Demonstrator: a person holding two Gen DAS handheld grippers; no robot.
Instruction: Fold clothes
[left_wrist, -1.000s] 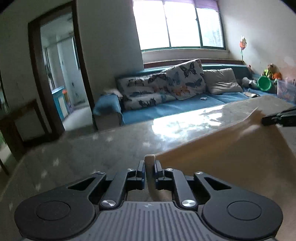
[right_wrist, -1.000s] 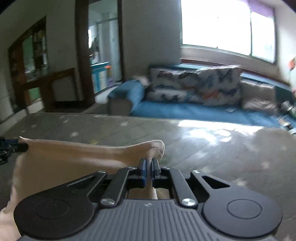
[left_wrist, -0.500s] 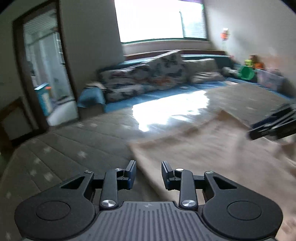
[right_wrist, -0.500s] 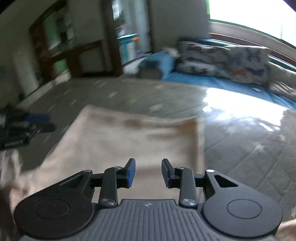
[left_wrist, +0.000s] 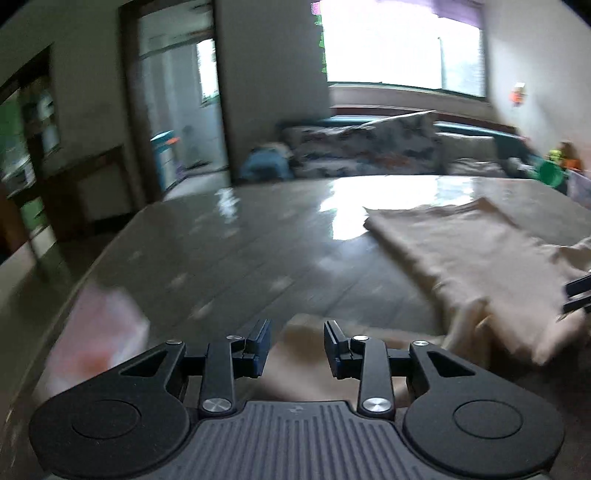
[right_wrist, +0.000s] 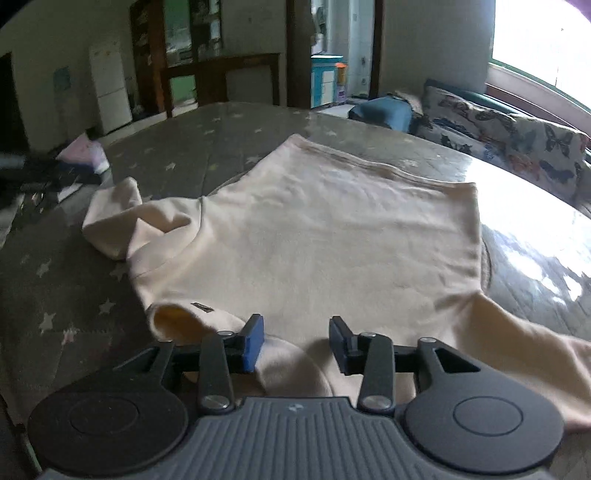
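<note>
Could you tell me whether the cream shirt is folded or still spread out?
Spread: the cream shirt lies flat, one sleeve extended.

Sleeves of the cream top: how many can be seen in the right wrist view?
2. One sleeve lies bunched at the cream top's left side; the other sleeve runs out lower right, its end leaving the picture.

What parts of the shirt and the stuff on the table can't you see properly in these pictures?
- The cream shirt: in the right wrist view the right gripper, jaws open, hides its near edge, and one sleeve runs off the right edge.
- The left sleeve is bunched, so its cuff is hidden.
- The pink thing in the left wrist view is too blurred to name.
- The small dark label is too small to read.
</note>
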